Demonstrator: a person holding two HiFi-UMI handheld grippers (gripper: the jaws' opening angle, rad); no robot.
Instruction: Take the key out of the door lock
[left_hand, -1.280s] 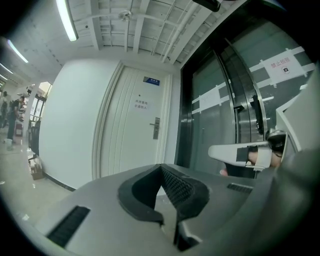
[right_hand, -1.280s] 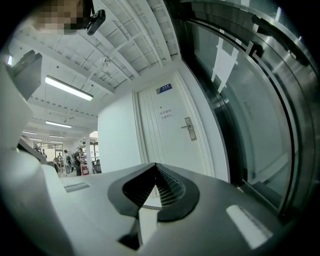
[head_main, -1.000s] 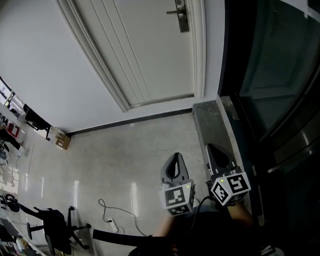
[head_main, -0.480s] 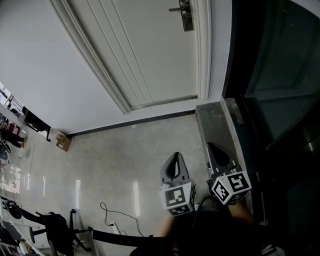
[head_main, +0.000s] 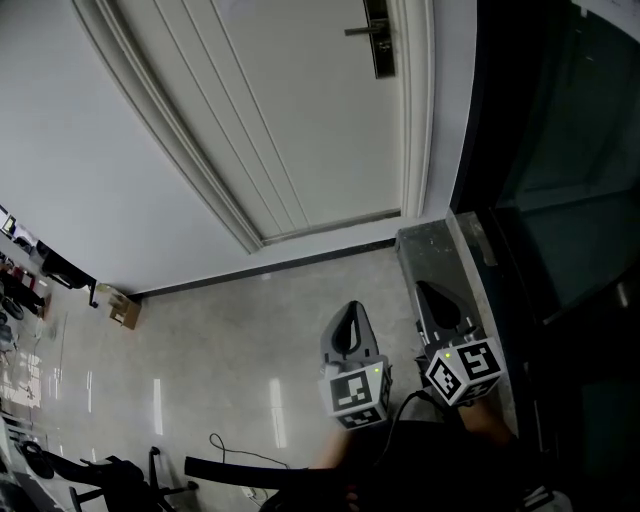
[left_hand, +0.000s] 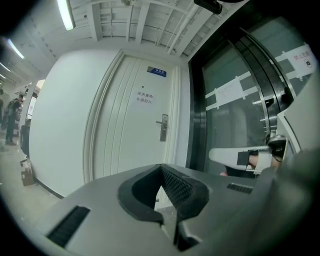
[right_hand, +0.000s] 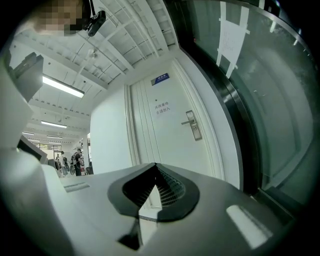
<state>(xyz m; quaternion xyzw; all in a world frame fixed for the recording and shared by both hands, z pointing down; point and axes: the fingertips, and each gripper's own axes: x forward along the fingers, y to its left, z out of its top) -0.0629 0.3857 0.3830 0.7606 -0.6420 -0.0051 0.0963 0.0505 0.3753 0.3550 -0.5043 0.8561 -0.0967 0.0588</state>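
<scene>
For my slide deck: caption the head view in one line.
Shut, empty left gripper and right gripper held low before the white door and its lock plate.

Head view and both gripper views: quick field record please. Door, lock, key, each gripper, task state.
door: white door, closed
lock: lock plate with lever handle, near the door's right edge
key: too small to make out
left gripper: fingers together, nothing between them, well short of the door
right gripper: fingers together, nothing between them, beside the left one
task state: lock not yet reached
</scene>
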